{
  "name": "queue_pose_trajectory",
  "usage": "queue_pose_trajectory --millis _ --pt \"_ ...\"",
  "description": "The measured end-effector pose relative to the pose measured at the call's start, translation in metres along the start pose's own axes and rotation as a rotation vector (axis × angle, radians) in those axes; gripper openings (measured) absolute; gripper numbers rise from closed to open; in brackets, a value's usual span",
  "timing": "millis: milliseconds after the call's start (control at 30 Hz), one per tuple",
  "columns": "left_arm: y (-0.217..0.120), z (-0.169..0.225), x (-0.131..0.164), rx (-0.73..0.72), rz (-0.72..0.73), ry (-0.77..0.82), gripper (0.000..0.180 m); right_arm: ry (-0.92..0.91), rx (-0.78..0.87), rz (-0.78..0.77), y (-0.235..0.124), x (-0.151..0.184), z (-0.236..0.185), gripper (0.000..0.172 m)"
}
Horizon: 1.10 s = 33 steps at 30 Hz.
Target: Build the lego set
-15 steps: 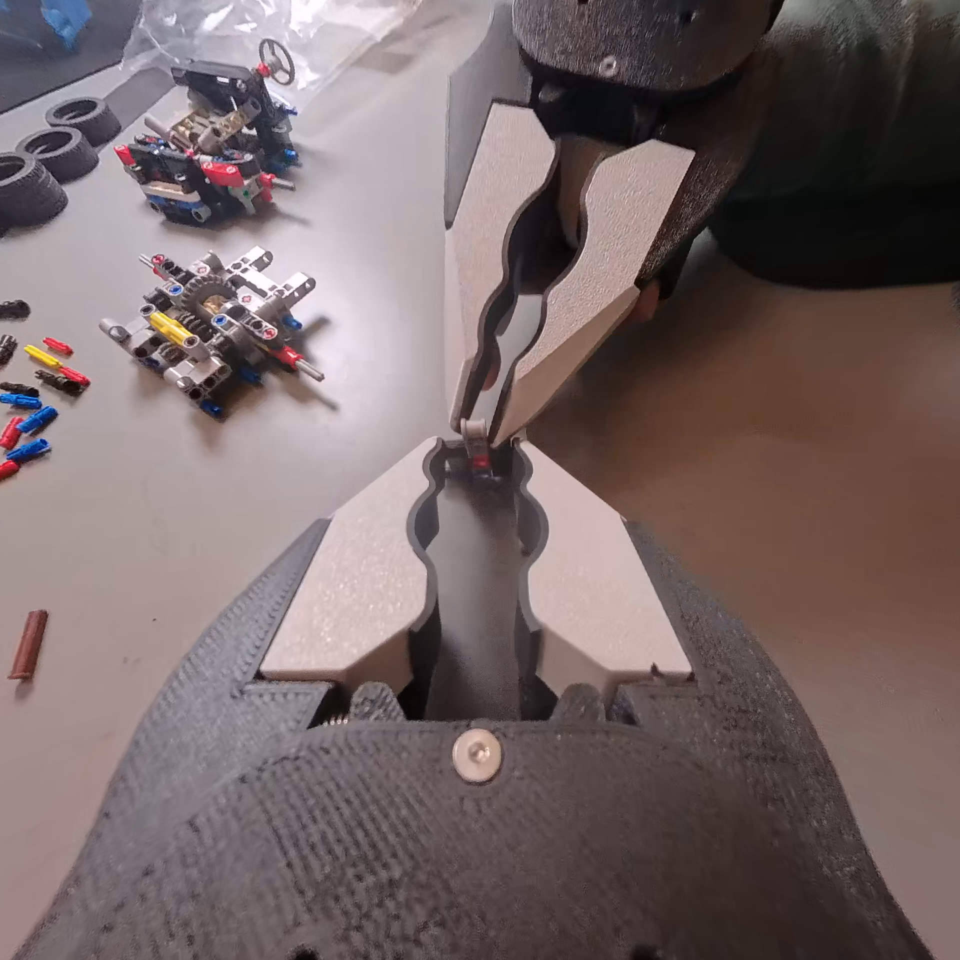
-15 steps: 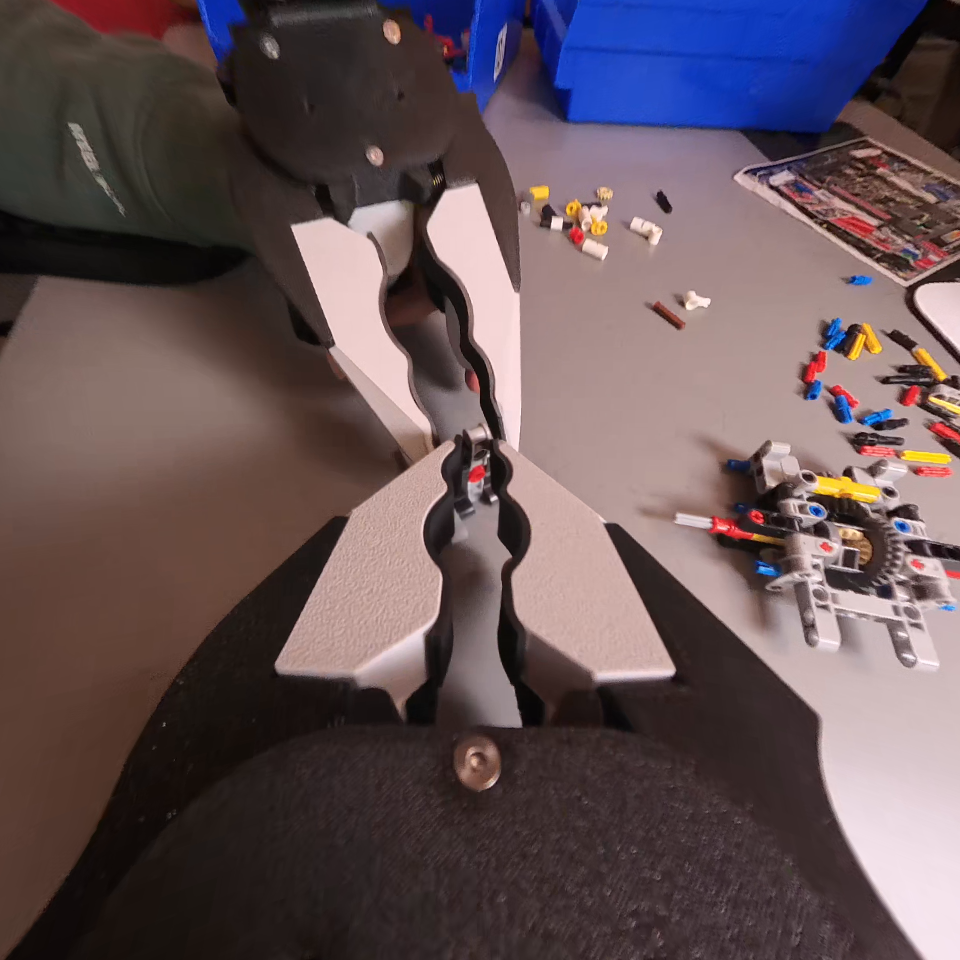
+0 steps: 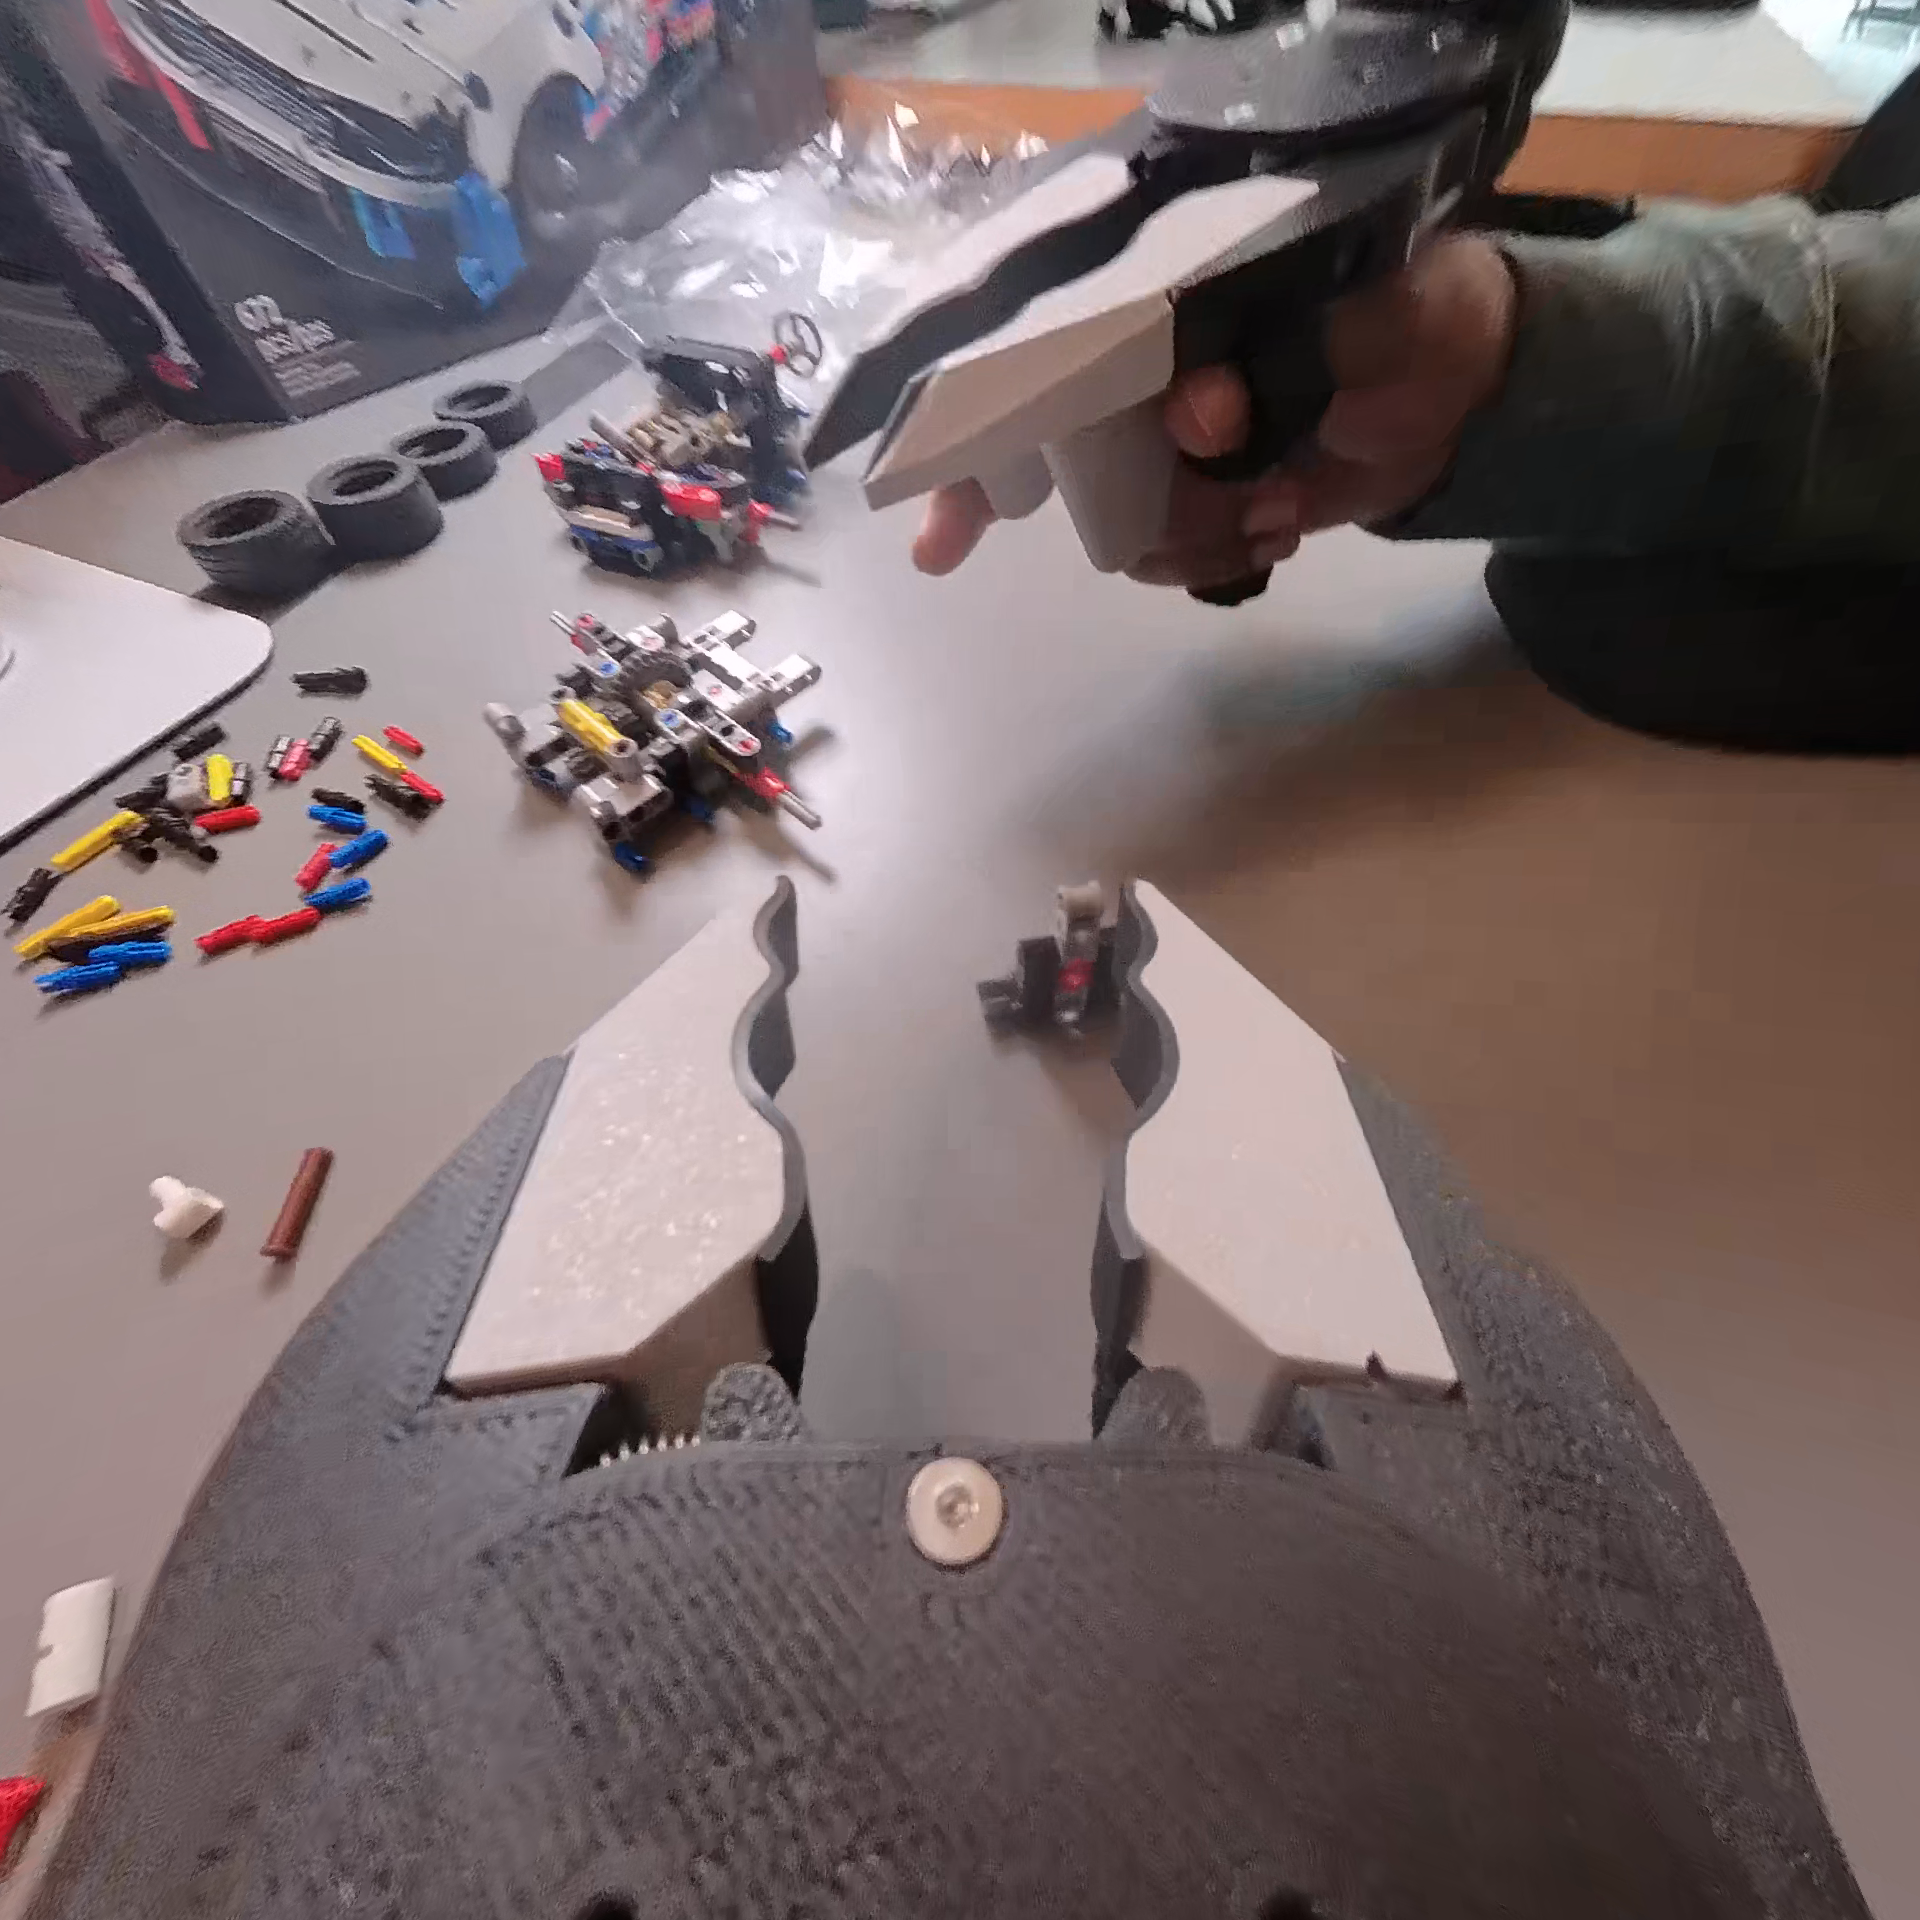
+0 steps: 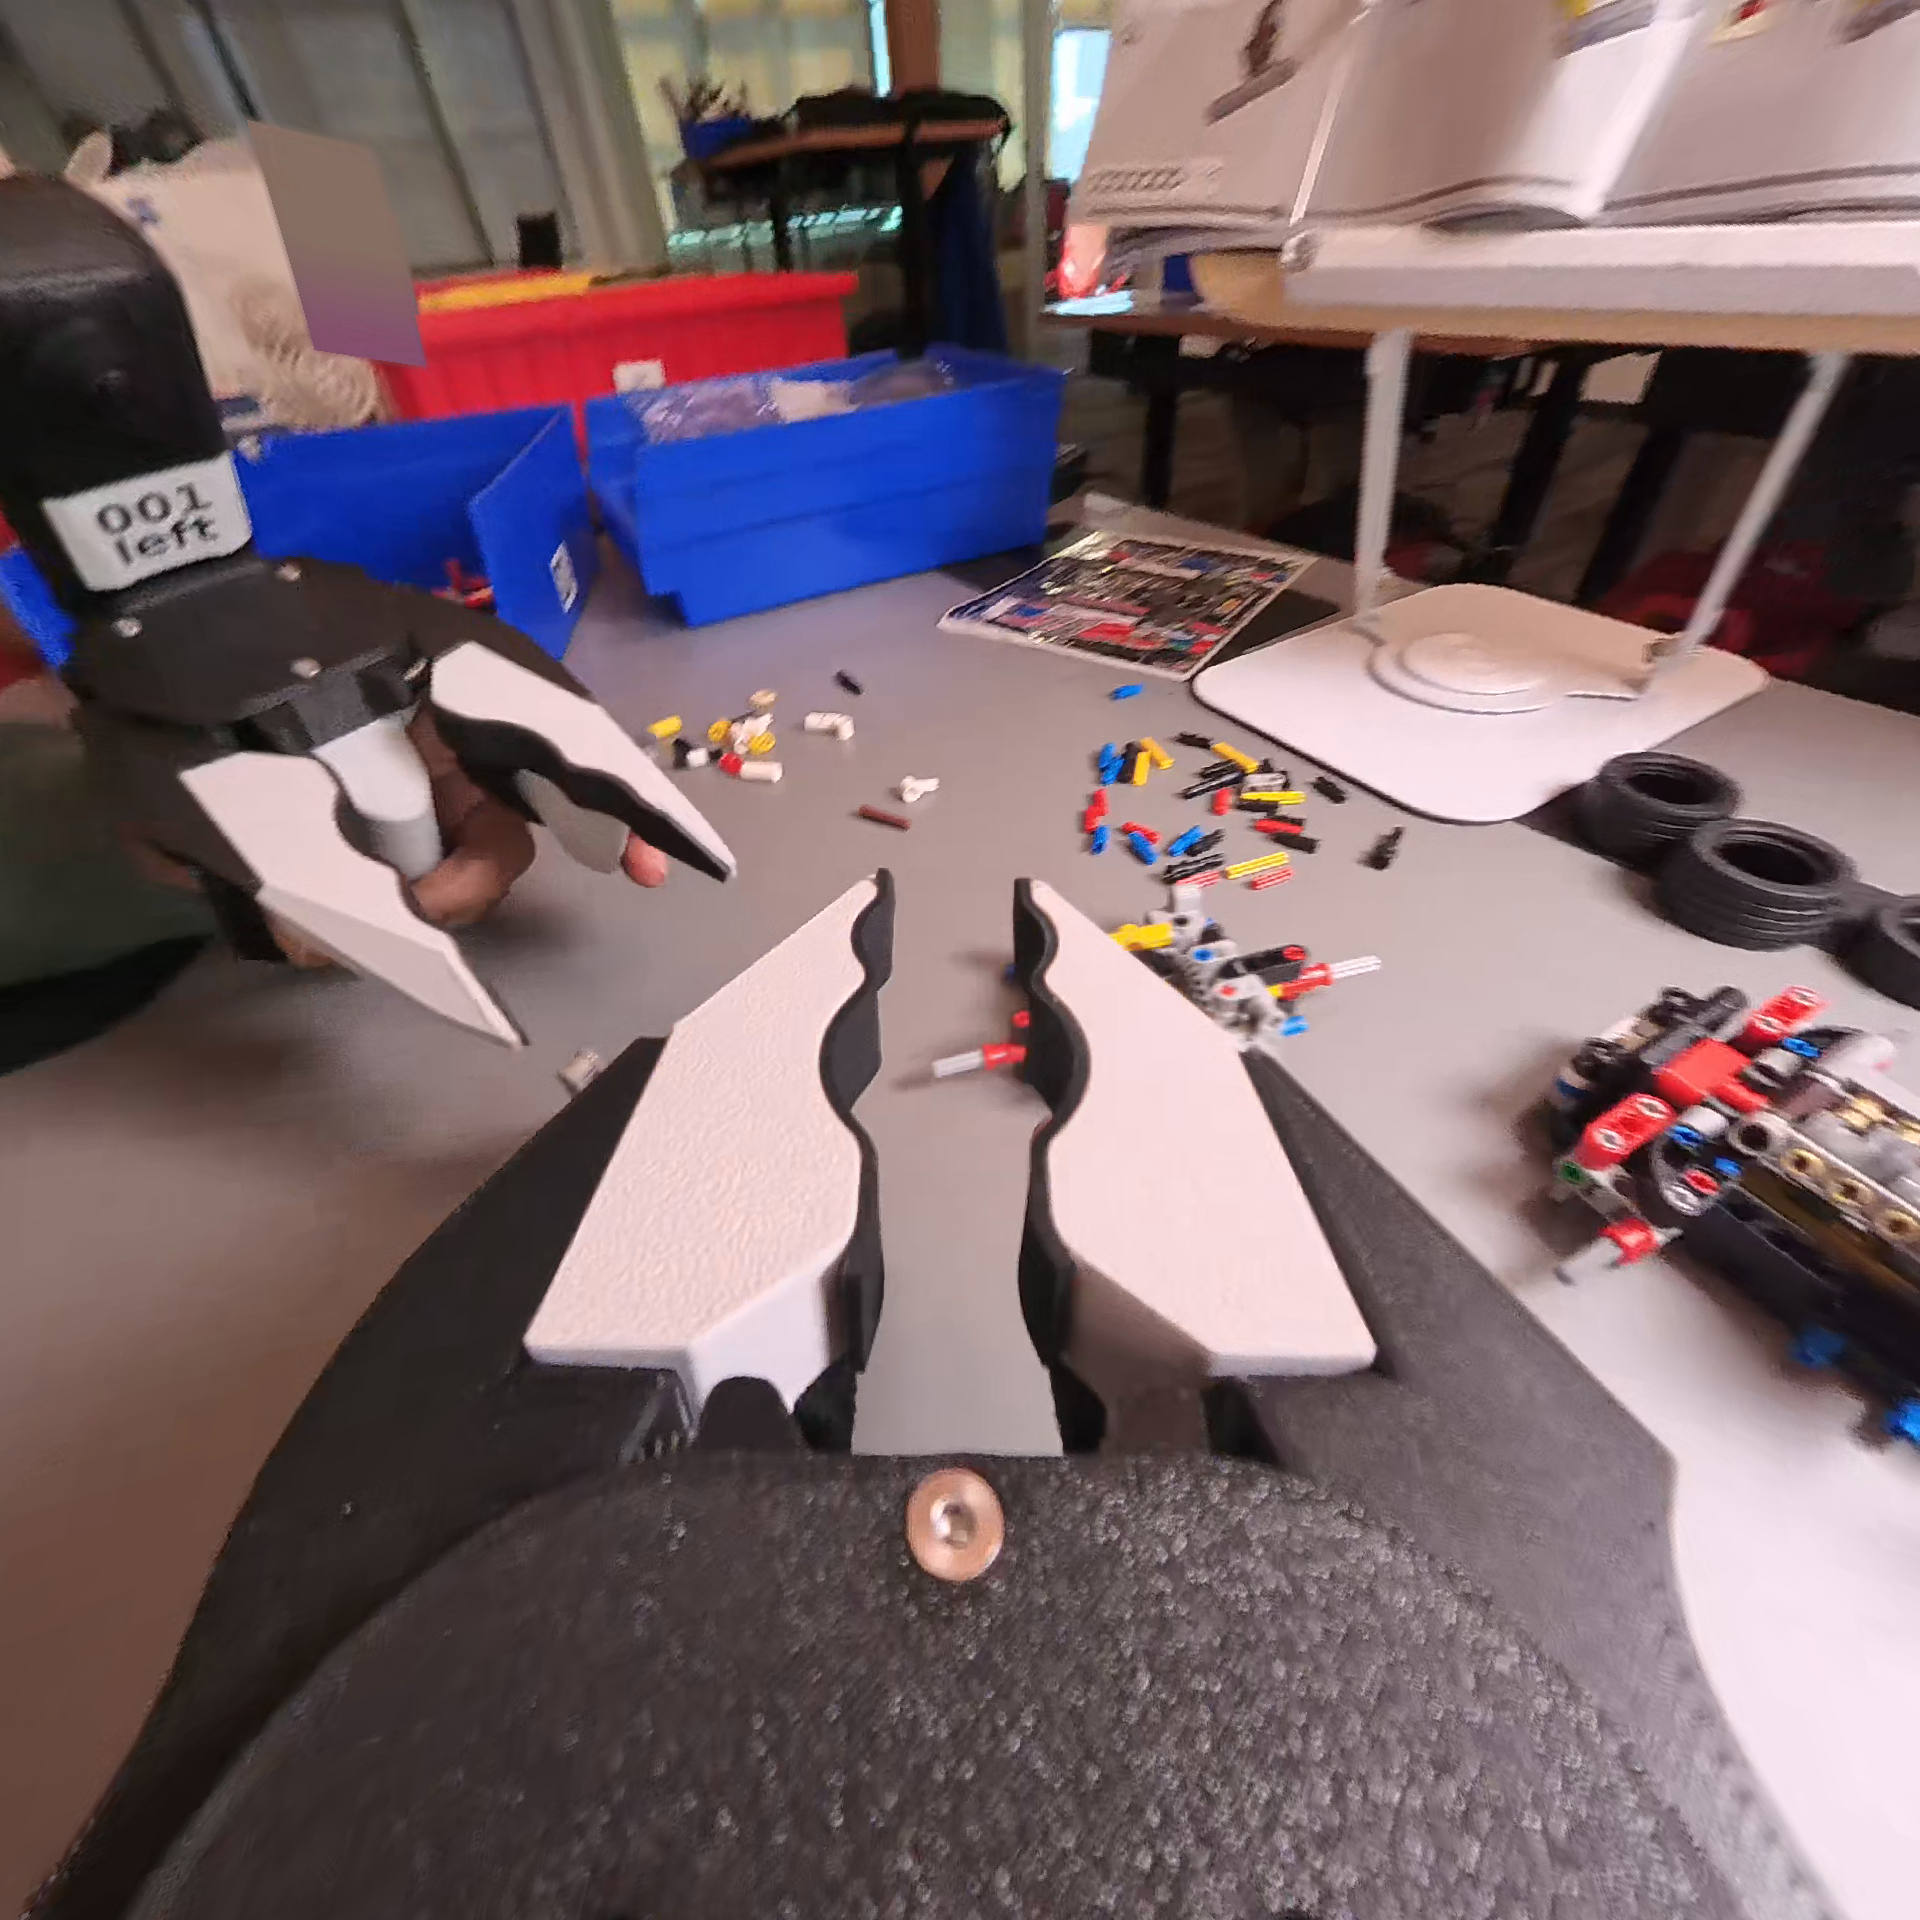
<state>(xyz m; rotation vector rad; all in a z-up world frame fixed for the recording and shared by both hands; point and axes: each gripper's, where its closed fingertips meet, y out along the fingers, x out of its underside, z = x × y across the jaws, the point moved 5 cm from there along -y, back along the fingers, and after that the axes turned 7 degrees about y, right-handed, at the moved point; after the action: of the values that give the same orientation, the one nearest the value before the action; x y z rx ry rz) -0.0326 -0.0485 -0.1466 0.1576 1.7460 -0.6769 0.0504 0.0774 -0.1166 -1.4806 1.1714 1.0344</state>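
My left gripper is open wide, low over the grey table. A small black, grey and red brick assembly stands on the table just inside its right finger; the left finger is far from it. My right gripper is open with nothing between its pads; a grey and red axle end shows on the table beyond them. The right gripper also shows in the left wrist view, raised and held by a hand. The left gripper shows open in the right wrist view.
A grey gear assembly and a car chassis lie ahead. Loose coloured pins, black tyres, a white stand base, blue bins and a brown axle are around. The left gripper's tips are roughly 10 cm from the right gripper's.
Both grippers were shut on the small assembly, tip to tip. Both have opened and drawn apart; the assembly now stands on the table by the left gripper's right finger. The right gripper rose.
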Motion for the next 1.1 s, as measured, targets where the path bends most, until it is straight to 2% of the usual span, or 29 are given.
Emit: queue_pose_trajectory --millis 33,167,233,300,467,733,867,1033,1100 --pt "-0.003 -0.005 -0.003 -0.026 0.034 -0.017 0.065 0.015 0.025 0.027 -0.002 -0.003 0.005 0.021" --pt "-0.017 -0.023 -0.012 -0.149 0.140 -0.046 0.078 0.057 0.102 0.112 -0.009 -0.012 0.018 0.031" --pt "-0.024 -0.032 -0.015 -0.215 0.183 -0.059 0.079 0.064 0.129 0.129 -0.011 -0.014 0.022 0.044" --pt "-0.033 -0.041 -0.018 -0.285 0.226 -0.073 0.078 0.051 0.159 0.142 -0.012 -0.016 0.025 0.047" --pt "-0.060 -0.060 -0.025 -0.434 0.356 -0.107 0.054 0.006 0.187 0.174 -0.014 -0.017 0.024 0.029" --pt "-0.083 -0.083 -0.019 -0.557 0.385 -0.180 0.009 -0.014 0.195 0.172 -0.011 -0.013 0.021 0.024" --pt "-0.089 -0.087 -0.019 -0.583 0.389 -0.178 0.000 -0.010 0.192 0.163 -0.009 -0.009 0.020 0.022" --pt "-0.089 -0.089 -0.018 -0.602 0.384 -0.171 0.002 -0.001 0.186 0.134 -0.003 -0.003 0.020 0.024" --pt "-0.088 -0.089 -0.016 -0.608 0.378 -0.168 0.006 -0.069 0.211 0.145 0.006 -0.014 0.022 0.023"
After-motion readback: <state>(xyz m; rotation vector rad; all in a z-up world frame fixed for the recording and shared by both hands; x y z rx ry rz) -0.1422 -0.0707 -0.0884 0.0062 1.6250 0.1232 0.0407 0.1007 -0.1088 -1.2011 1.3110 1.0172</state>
